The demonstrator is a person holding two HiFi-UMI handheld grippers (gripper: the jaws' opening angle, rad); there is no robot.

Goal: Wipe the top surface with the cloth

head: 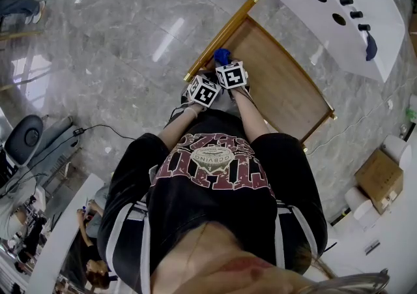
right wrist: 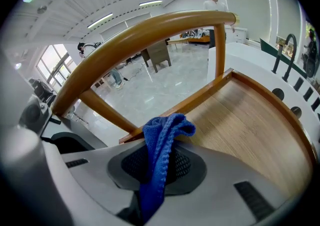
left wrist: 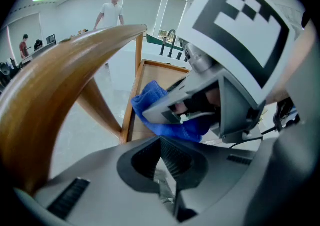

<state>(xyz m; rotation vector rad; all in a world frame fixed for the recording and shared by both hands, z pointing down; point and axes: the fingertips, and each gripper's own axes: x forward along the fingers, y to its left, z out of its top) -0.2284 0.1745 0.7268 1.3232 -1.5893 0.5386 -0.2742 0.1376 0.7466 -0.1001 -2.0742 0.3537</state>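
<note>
While the wiping is not yet begun, my right gripper pinches the blue cloth by a narrow fold. The rest of the cloth stands up in a bunch past the jaws. It hangs over the railed end of the wooden top surface and, as far as I can tell, is not yet touching the wood.

My left gripper, jaws drawn together on nothing, hangs just beside the right one.

I judge the risks to be these:
- So slim a grip may let the cloth drag out of the jaws once it rubs on the wood.
- A bunched cloth would wipe only a thin stripe, and bare jaw tips could scrape the surface.
- The two grippers sit close enough to knock together.
- The curved handle rail arches near enough to catch a sweep.

The top's raised rim makes it a shallow tray, and it lies bare. Well apart on the floor sits a cardboard box; I cannot see what it holds. Beyond the top, the white counter shows round holes, their contents too small to tell.
</note>
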